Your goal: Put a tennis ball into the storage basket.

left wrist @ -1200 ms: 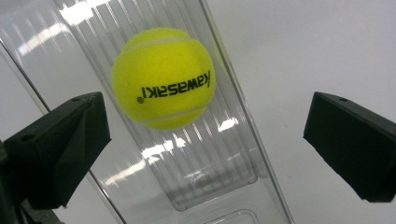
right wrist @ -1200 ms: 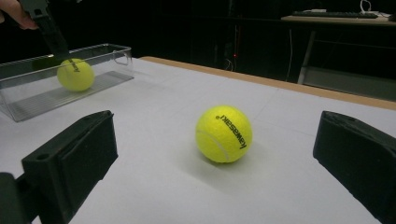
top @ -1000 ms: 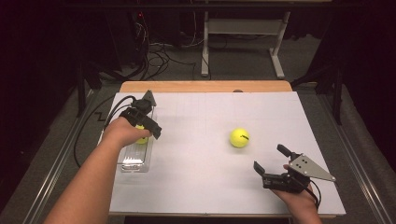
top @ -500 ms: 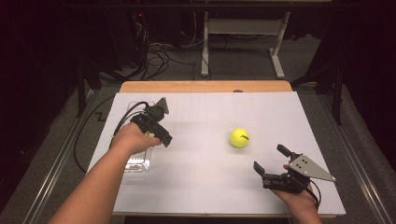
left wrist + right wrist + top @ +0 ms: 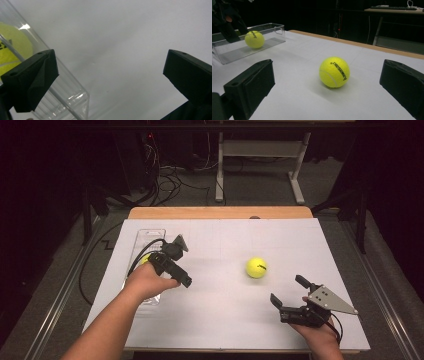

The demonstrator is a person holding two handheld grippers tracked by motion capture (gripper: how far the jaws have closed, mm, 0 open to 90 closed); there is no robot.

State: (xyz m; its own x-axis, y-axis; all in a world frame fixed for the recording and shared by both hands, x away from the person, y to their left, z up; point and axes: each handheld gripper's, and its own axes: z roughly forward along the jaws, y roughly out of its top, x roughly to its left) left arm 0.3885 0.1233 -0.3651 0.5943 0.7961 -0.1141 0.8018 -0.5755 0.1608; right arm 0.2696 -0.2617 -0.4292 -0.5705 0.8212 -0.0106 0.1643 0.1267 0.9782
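A lab: white-covered table (image 5: 220, 320), floor cables (image 5: 165, 175), dark surroundings

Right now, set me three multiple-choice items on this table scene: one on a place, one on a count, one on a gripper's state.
1. Where does the ball nearest the left gripper lie?
A. On the floor
B. Inside the clear tray
C. Between the right gripper's jaws

2. How many tennis balls are in sight?
A. One
B. Two
C. Four

3. How do the jaws of the right gripper stand?
A. Open, holding nothing
B. Shut on a ball
C. Shut on the tray's rim

Answers: 1 B, since the right gripper view shows the ball in the tray behind its clear wall. 2 B, since that one and the loose ball on the white table are all that appear. 3 A, since the right gripper view shows its jaws wide apart with the loose ball lying free beyond them.
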